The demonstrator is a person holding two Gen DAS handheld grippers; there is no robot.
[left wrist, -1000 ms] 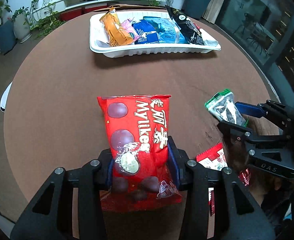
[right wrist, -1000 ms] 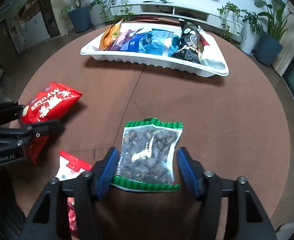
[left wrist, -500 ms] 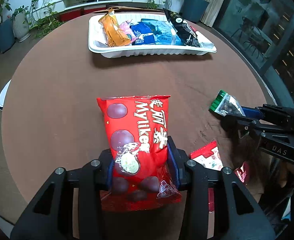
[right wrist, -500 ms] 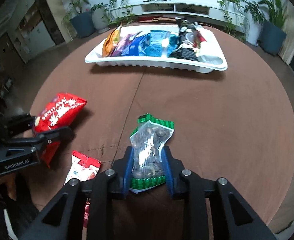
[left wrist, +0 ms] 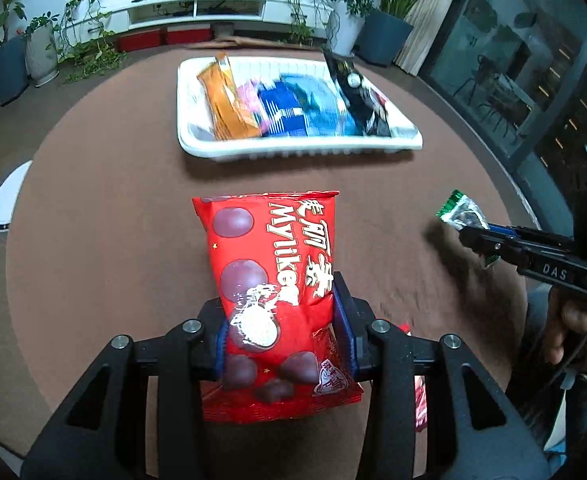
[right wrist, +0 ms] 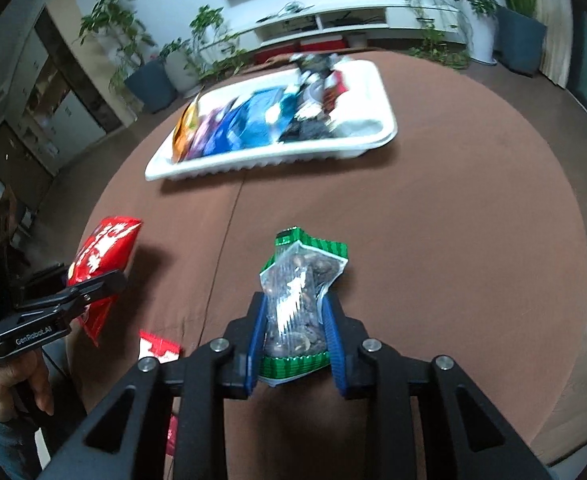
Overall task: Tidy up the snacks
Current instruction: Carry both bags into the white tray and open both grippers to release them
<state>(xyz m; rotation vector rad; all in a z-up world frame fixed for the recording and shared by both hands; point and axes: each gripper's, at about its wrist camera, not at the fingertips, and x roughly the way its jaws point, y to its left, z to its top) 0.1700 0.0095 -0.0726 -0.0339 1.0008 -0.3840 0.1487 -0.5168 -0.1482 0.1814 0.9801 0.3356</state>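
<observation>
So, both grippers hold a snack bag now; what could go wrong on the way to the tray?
The white tray looks nearly full, so the big red bag in the left gripper may overhang or push others out. The right gripper pinches the nut bag low, so it could flop or slip.

Red bag and green-edged nut packet held aloft.

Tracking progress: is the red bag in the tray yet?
No. The red bag is out, clamped in the left claw, short of the tray.
</observation>
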